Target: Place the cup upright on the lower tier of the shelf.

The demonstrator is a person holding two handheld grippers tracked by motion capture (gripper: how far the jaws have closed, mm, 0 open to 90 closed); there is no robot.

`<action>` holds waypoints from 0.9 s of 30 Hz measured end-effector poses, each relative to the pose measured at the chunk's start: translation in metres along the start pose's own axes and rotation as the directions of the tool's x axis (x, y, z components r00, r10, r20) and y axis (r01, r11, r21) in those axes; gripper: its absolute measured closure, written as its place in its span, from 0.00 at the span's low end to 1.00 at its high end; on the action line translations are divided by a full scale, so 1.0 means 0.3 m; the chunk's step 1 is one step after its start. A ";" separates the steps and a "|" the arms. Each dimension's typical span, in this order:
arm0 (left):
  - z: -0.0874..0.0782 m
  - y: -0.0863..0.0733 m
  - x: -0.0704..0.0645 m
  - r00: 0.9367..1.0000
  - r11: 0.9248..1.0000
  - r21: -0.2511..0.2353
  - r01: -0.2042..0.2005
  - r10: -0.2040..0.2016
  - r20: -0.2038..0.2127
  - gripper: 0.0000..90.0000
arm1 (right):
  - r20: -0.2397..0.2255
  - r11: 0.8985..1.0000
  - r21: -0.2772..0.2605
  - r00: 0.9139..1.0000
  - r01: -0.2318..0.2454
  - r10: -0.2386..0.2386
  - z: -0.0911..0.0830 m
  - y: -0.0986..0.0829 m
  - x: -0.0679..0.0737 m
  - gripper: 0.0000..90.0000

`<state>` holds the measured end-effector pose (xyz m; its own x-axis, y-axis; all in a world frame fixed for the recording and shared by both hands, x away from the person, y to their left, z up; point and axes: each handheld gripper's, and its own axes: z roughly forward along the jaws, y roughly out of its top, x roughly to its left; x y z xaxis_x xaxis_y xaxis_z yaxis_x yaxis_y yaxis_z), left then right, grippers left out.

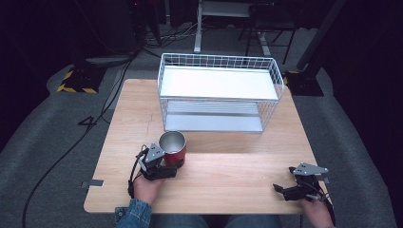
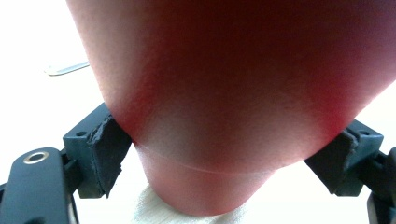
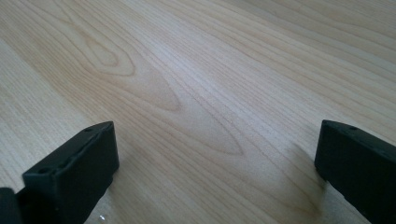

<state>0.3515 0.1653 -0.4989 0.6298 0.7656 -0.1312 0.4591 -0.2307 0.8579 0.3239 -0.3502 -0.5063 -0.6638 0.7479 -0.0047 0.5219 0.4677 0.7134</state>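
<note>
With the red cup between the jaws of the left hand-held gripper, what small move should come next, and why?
Probably lift the red cup a little, straight up. The left hand-held gripper has its jaws pressed on both sides of the cup near its base, and the cup seems to stand on the table. The wire rack stands behind it. The right hand-held gripper is open over bare wood.

My table [image 1: 228, 166] is a pale wooden top with plain grain, which shows close up under my right gripper [image 3: 217, 154], whose jaws stand wide apart above bare wood. Near the front left a red cup [image 1: 173, 148] with a steel inside stands upright on it, and my left gripper [image 1: 173, 167] has its jaws pressed to the cup's lower wall on both sides. At the far edge a white wire rack [image 1: 218, 92] with two shelves stands on the top, just behind the cup and apart from it.
</note>
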 end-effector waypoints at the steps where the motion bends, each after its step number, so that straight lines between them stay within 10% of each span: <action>1: 0.000 0.000 0.000 1.000 1.000 0.000 0.000 0.000 0.000 0.18 | -0.001 1.000 0.000 1.000 0.000 0.000 0.000 0.000 0.000 0.00; 27: -0.032 0.119 -0.038 0.999 0.998 -0.049 -0.028 0.030 0.036 0.19 | -0.002 1.000 0.003 1.000 -0.002 0.002 0.000 0.000 -0.001 0.00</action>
<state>0.3546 0.1540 -0.4619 0.6656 0.7360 -0.1236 0.4100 -0.2222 0.8846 0.3243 -0.3504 -0.5063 -0.6639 0.7478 -0.0021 0.5246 0.4677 0.7114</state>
